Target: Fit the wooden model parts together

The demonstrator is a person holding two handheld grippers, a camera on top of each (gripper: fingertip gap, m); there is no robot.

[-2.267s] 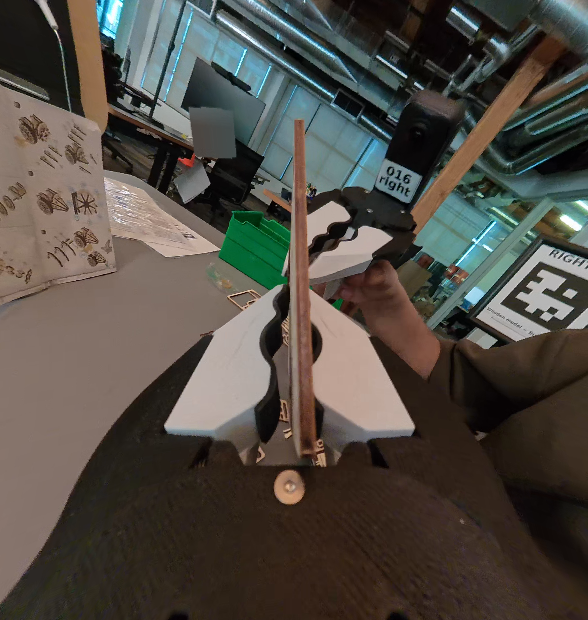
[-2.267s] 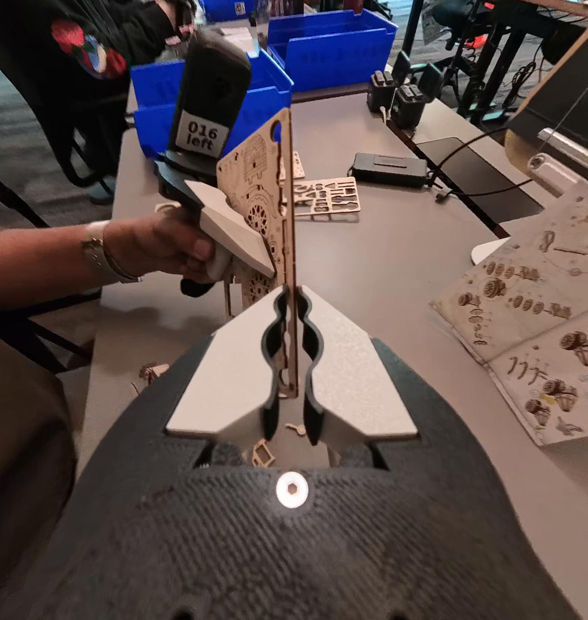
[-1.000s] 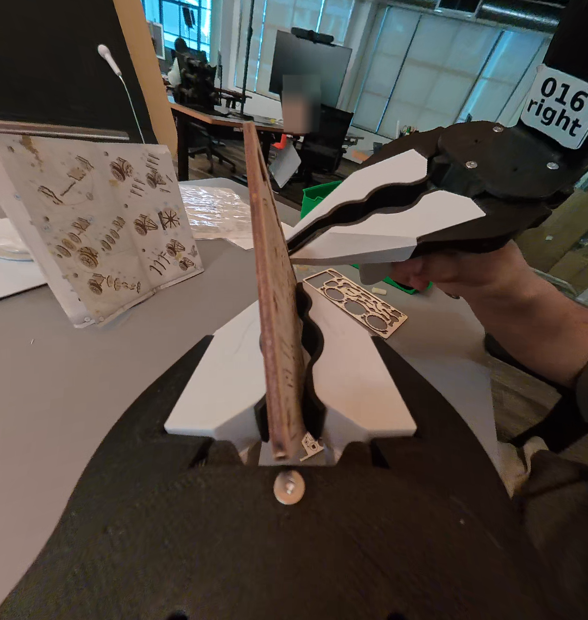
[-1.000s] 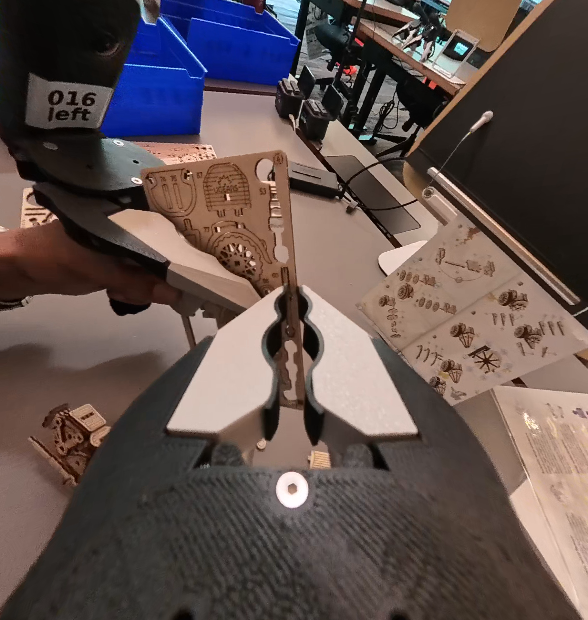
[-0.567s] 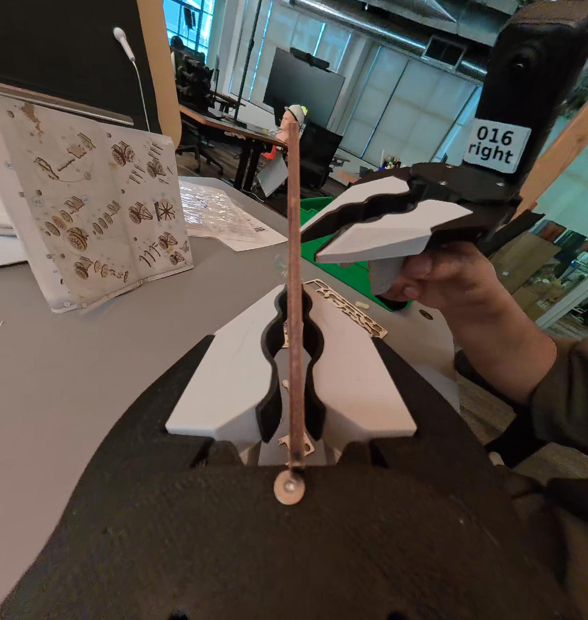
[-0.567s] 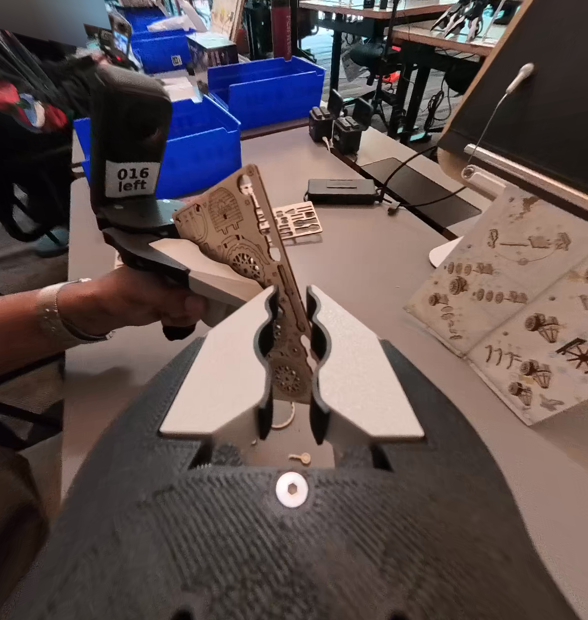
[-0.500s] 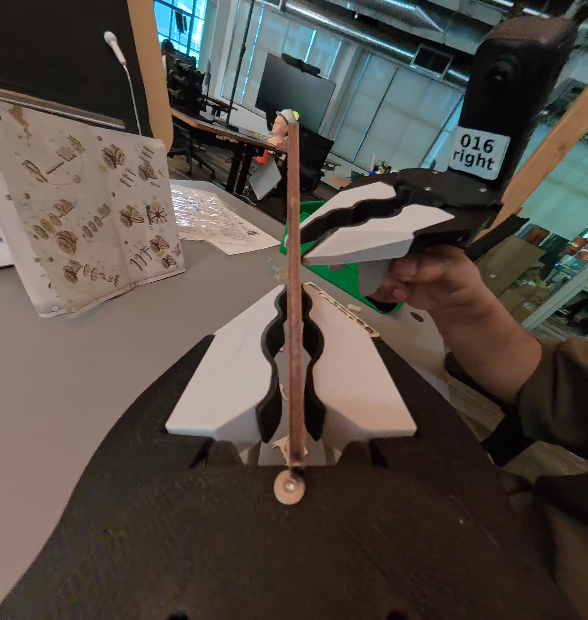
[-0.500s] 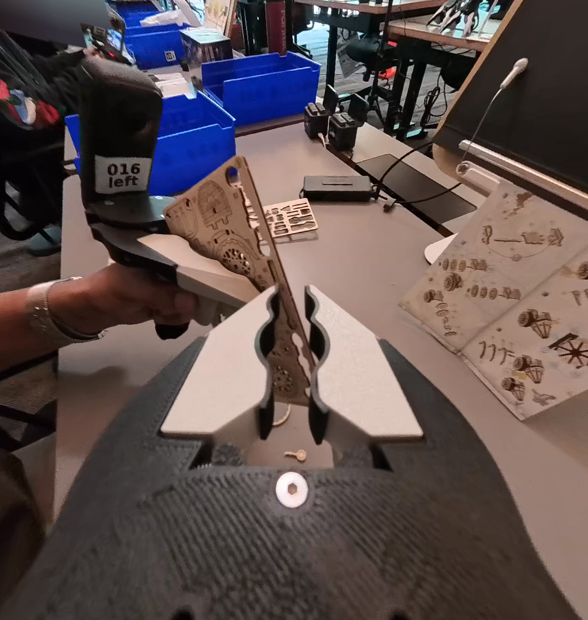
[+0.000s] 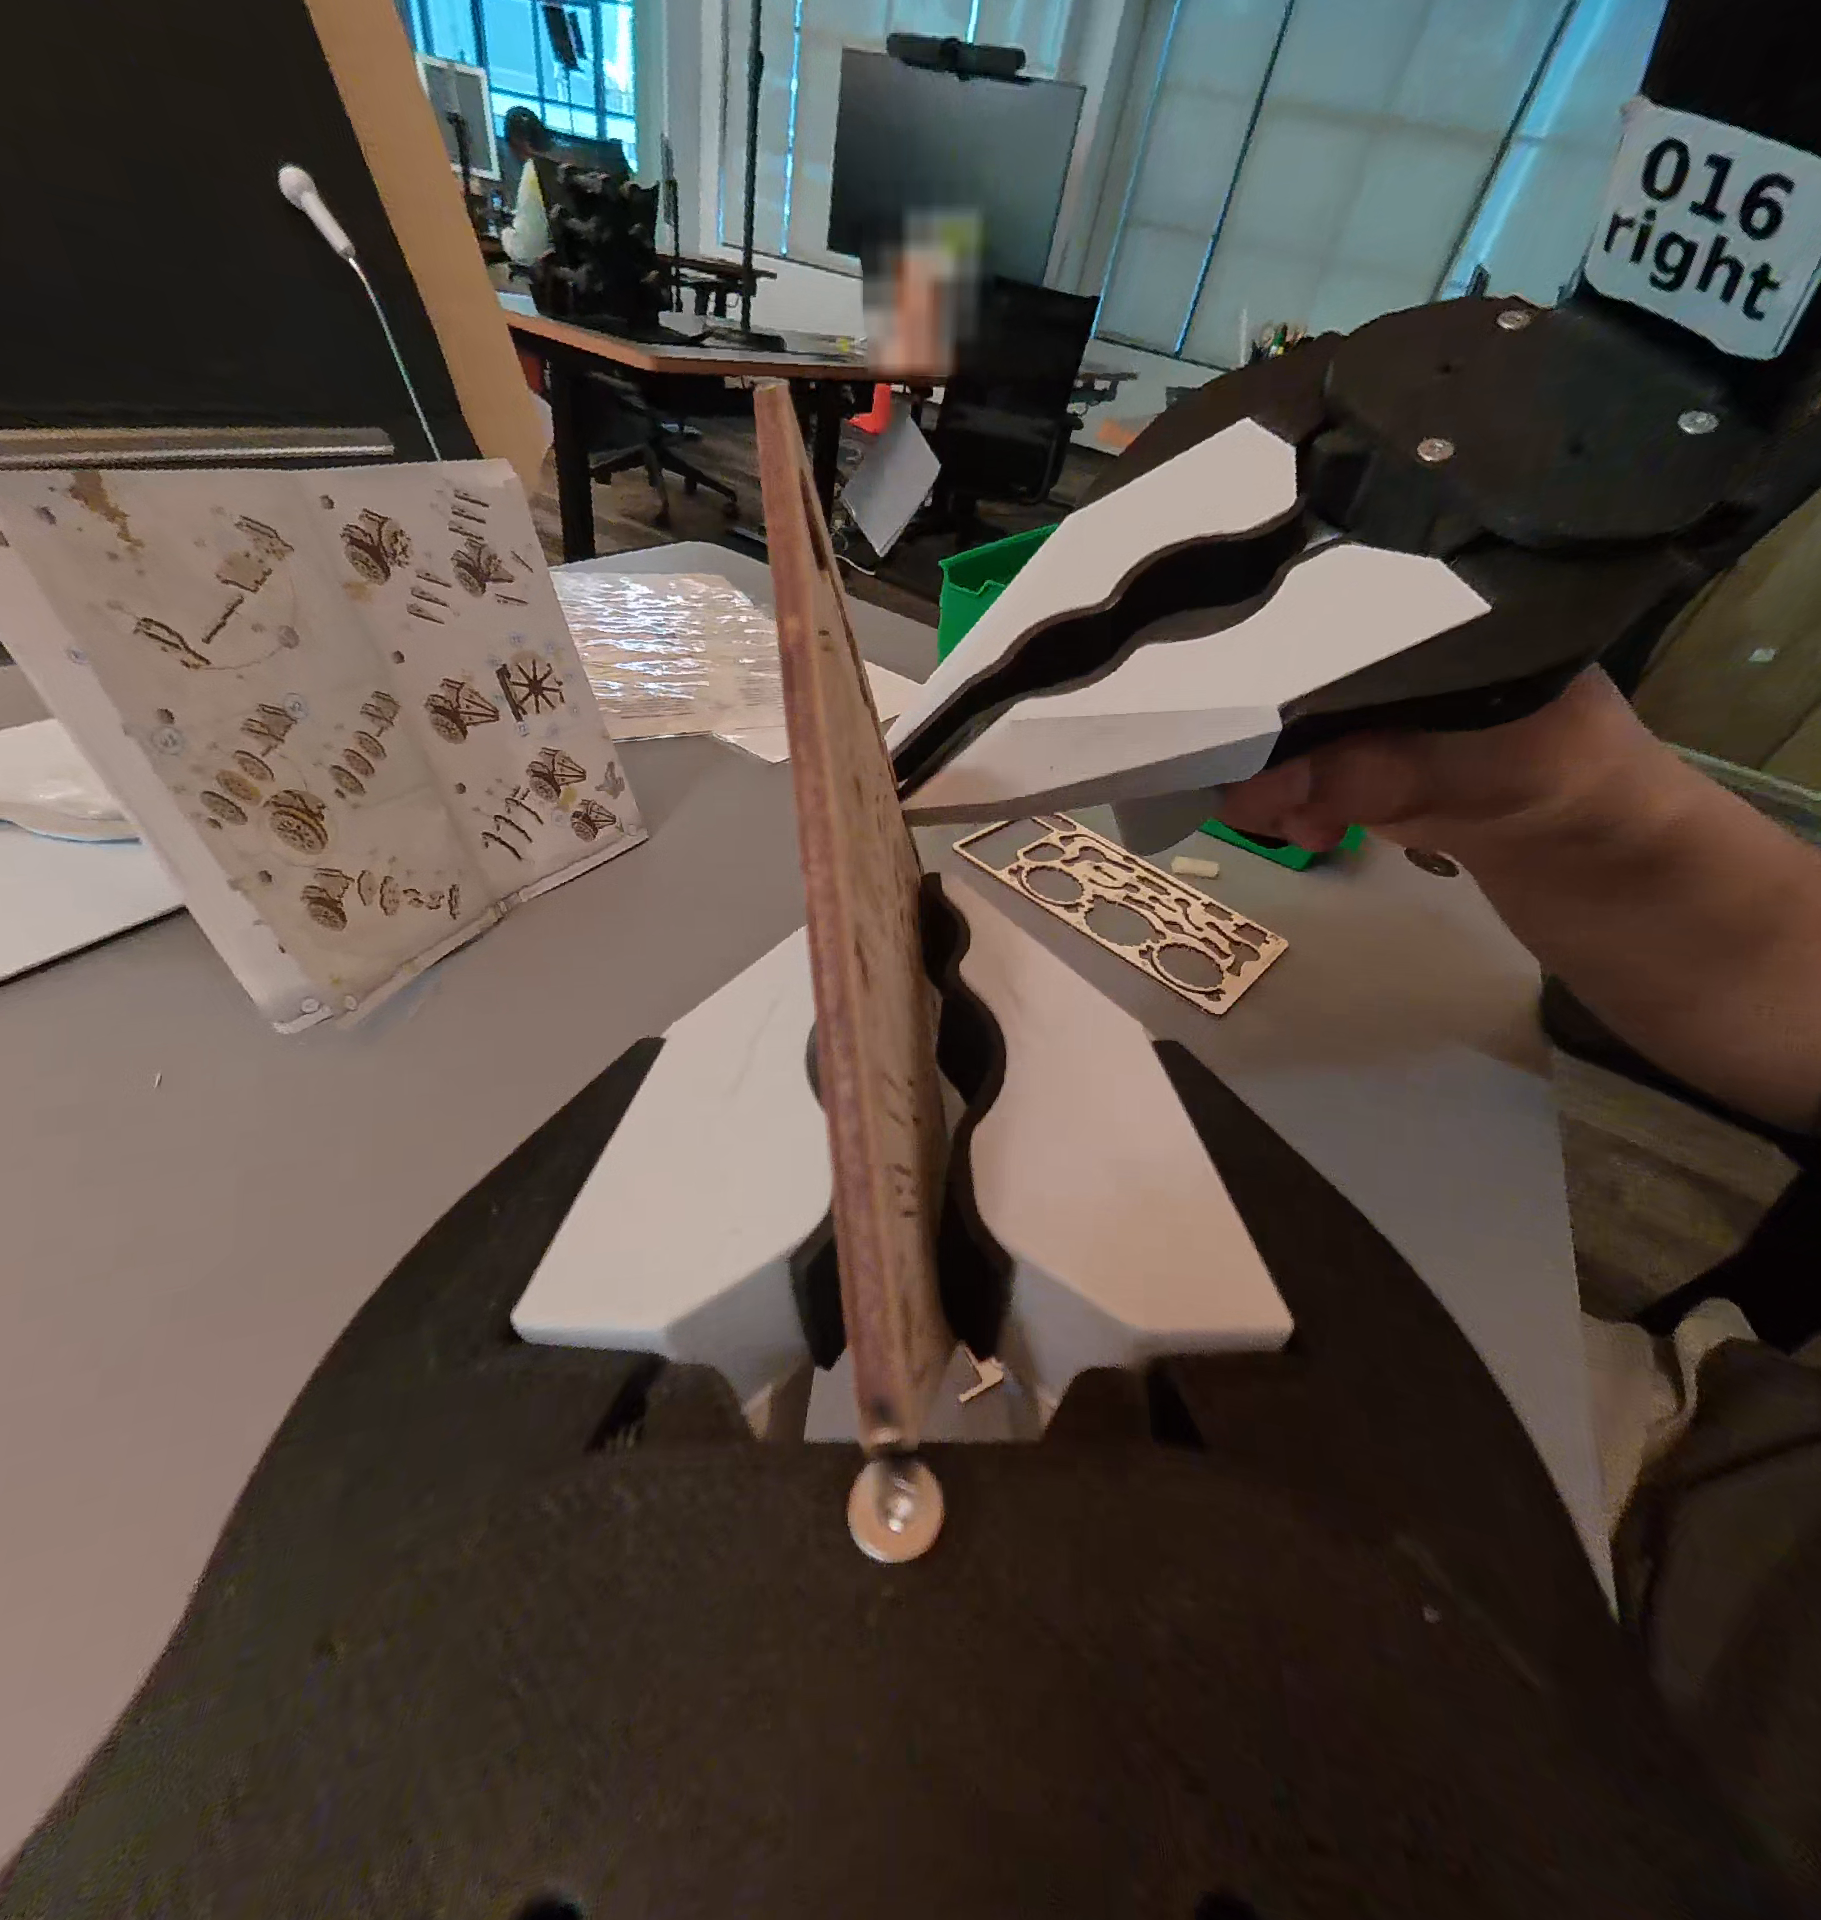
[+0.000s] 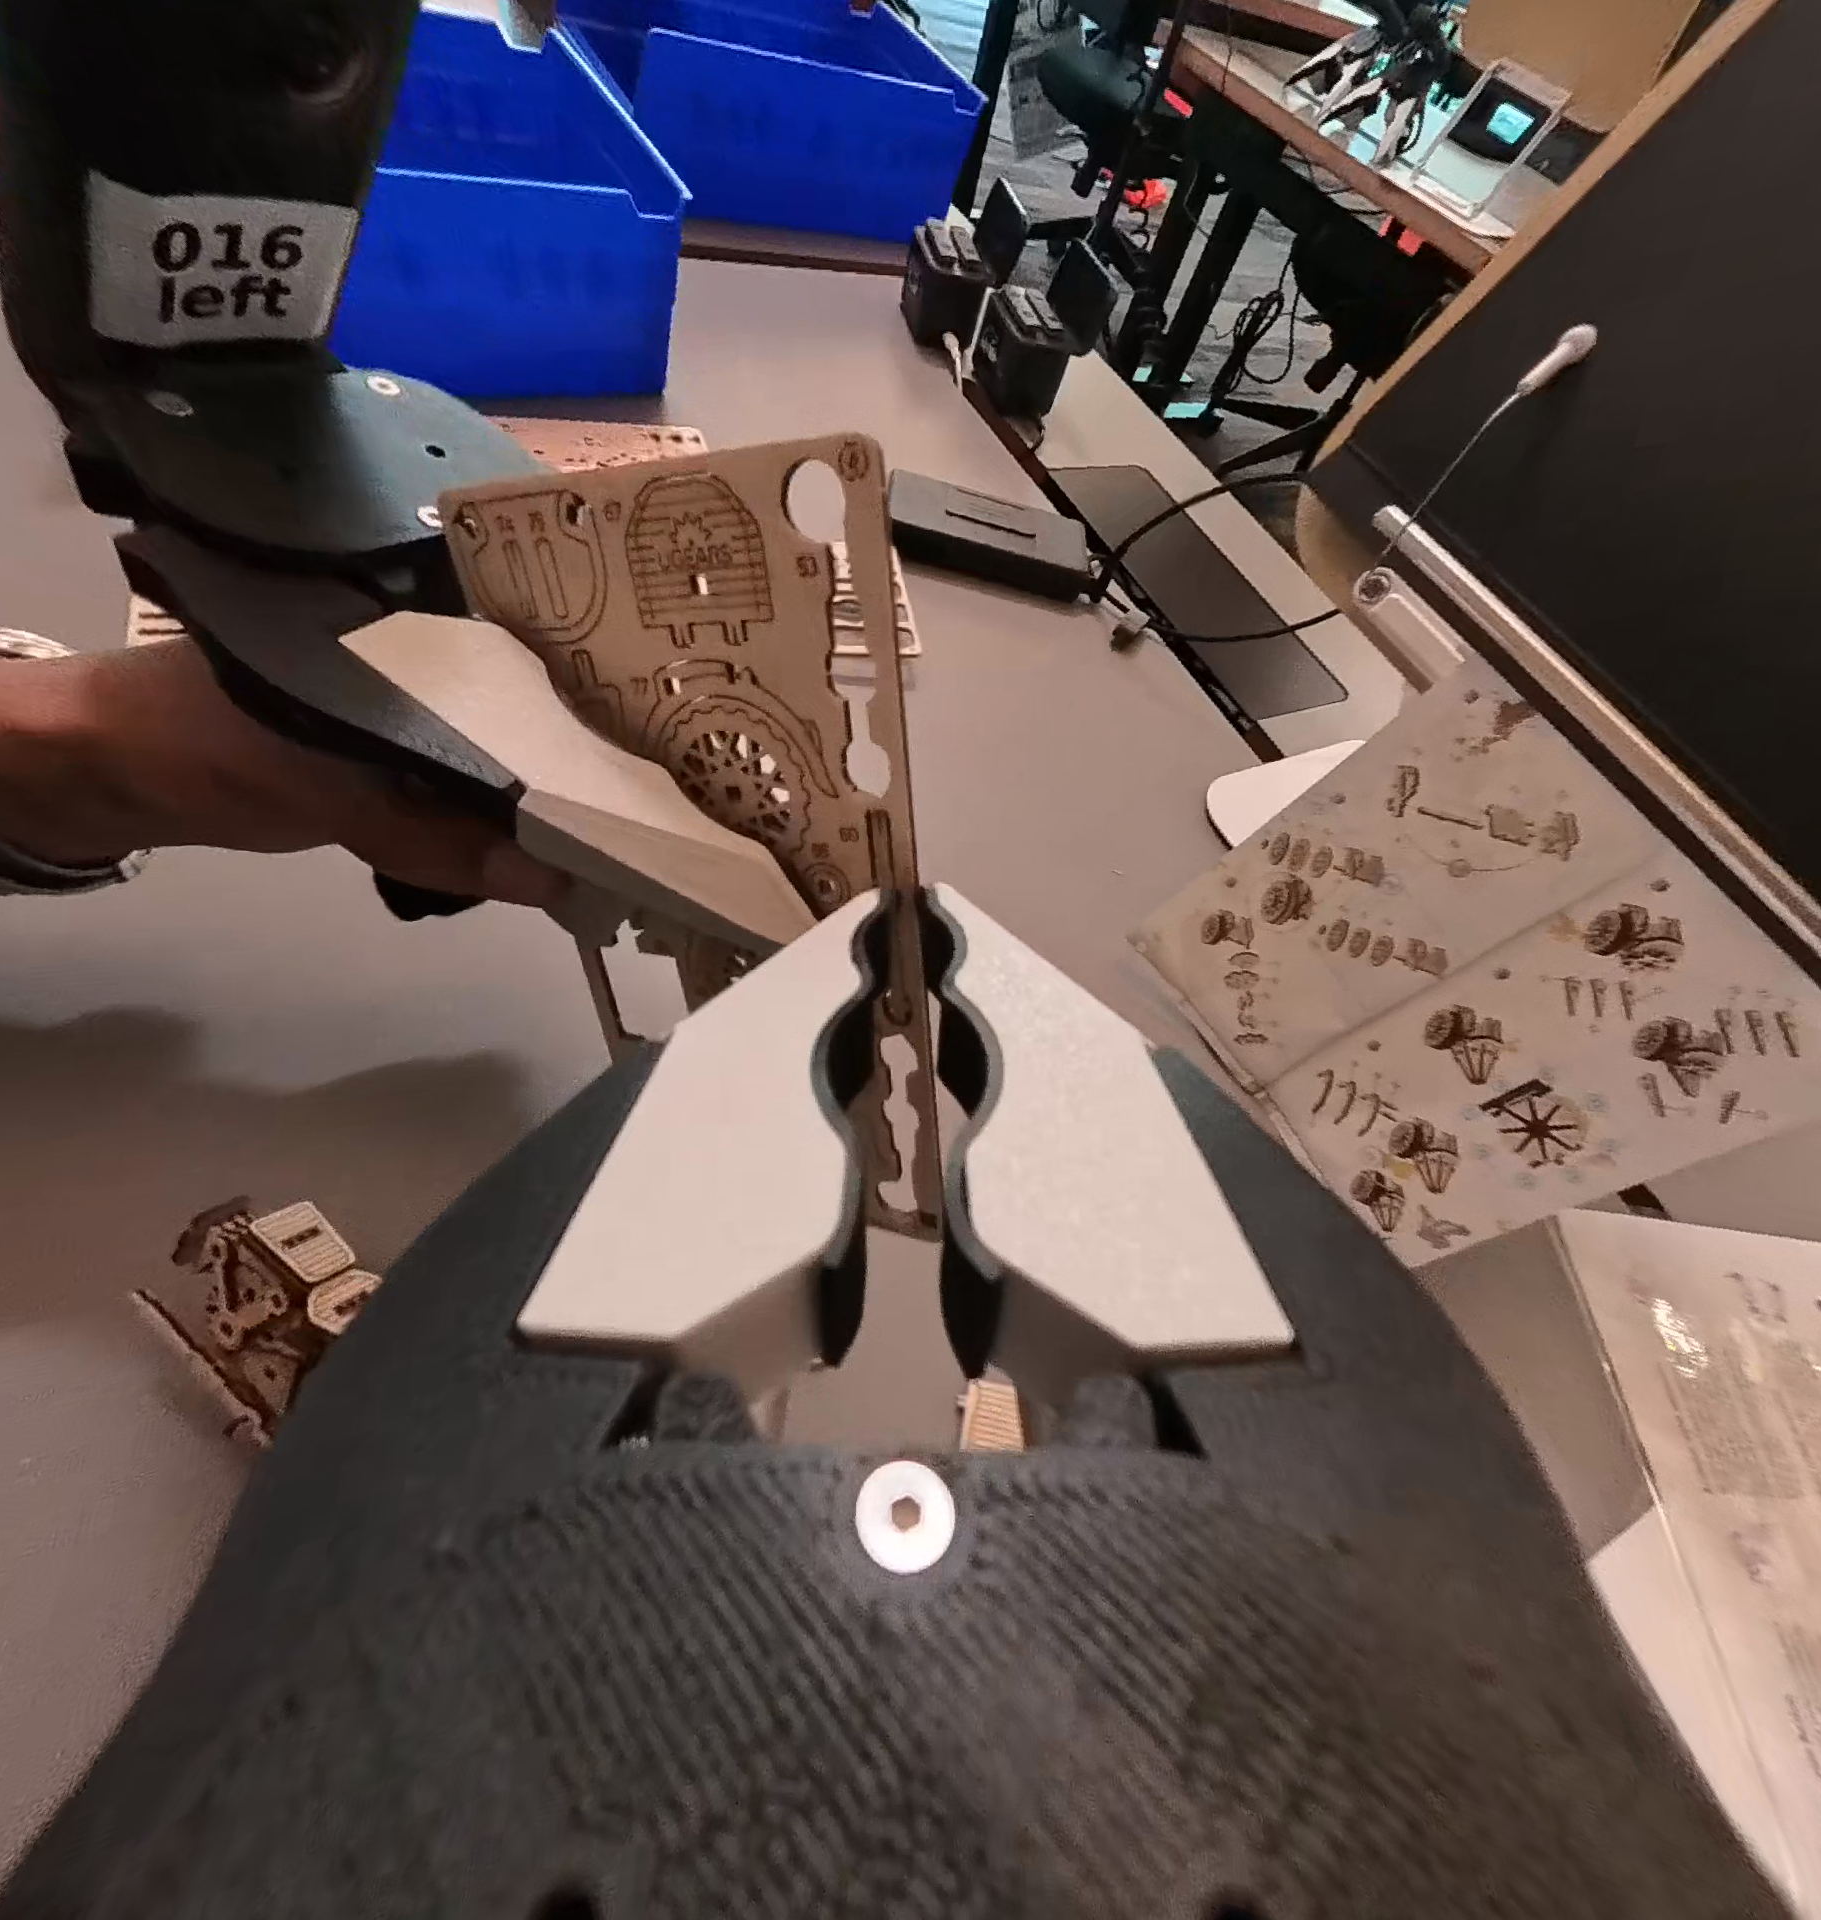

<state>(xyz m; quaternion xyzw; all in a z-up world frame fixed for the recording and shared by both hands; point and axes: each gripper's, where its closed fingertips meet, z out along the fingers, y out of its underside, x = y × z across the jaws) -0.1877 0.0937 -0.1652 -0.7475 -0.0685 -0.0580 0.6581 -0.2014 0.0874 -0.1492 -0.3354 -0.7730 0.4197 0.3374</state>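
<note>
1. The wooden parts sheet [image 10: 771, 675] stands on edge above the grey table [image 9: 210, 1195], clamped between your two grippers; its face carries laser-cut gear and barrel shapes.
2. Your left gripper [image 9: 890, 914] is closed on the sheet, whose edge runs straight out between its fingers and rises past the tips, leaning a little to the left.
3. Your right gripper [image 10: 901, 904] is closed on the sheet's thin right-hand strip, which sits in the narrow gap between its pads.
4. In the left wrist view your right gripper [image 9: 911, 774] comes in from the right, its tips meeting the sheet just ahead of your left fingertips.
5. In the right wrist view your left gripper [image 10: 781, 904] reaches in from the left, its fingers pressed on the sheet's lower part.
6. A partly built wooden model [image 10: 262, 1288] lies on the table, low and left of your right gripper.
7. An emptied parts sheet [image 9: 1124, 914] lies flat beyond and right of your left gripper.
8. The instruction sheet [image 10: 1508, 997] is propped up to the right of your right gripper.
9. Blue bins [image 10: 532, 249] stand far ahead, behind your left gripper.
</note>
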